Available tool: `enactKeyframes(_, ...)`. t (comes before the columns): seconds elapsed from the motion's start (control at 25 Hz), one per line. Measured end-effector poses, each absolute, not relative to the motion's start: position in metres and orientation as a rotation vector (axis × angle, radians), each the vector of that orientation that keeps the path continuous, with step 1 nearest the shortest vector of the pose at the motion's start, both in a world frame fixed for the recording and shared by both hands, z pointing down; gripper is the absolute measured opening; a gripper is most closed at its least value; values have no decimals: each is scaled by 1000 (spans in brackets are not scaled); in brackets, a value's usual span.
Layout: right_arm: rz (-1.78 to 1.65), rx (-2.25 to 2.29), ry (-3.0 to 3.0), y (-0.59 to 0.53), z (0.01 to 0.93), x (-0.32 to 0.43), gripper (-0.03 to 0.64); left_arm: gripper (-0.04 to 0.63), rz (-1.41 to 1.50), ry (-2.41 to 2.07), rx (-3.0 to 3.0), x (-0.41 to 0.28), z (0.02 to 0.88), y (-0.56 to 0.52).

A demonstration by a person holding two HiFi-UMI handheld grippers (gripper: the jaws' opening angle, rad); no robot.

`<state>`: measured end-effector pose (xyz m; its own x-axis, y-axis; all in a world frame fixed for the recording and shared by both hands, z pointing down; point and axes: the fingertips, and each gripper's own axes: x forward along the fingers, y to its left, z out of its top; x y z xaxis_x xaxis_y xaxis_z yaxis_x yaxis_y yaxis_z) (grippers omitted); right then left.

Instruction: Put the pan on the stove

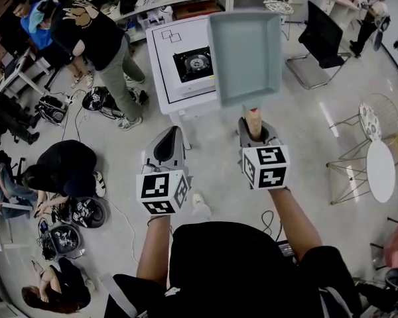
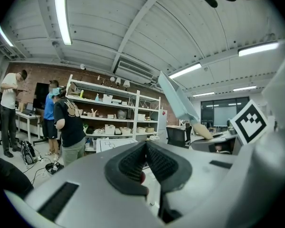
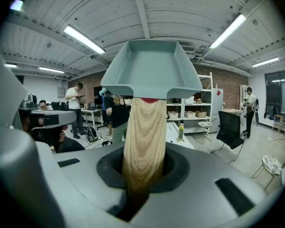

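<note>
— So, where is the pan [image 1: 245, 57]?
— Up in the air, off the stove [image 1: 194, 61]. The right gripper [image 1: 253, 130] is clamped on its wooden handle [image 1: 253, 119], nothing else touching it.
— Which way does it point?
— Its long axis runs 6 to 12 o'clock in the head view: handle at 6, far rim at 12. The stove lies at about 9 o'clock from the pan, on the white table [image 1: 164, 85].
— And the other gripper?
— The left gripper [image 1: 167, 150] has its jaws pressed together with nothing between them, at 9 o'clock from the right one.
— Anything hard to see?
— The handle's lower end disappears between the right jaws. The pan covers the table's right edge, and I cannot tell whether the stove's right side runs under it. From the left gripper view the pan [image 2: 178, 101] shows only edge-on, tilted.
</note>
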<state>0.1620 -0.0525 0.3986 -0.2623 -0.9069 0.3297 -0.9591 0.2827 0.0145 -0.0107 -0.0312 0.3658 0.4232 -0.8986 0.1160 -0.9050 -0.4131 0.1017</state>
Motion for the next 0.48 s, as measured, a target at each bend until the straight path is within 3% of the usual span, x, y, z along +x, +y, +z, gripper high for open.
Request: enactKeyframes(0.48, 285, 1727, -2243, -135, 389, 128, 31, 10, 45, -1559, 2509, -51, 358, -116)
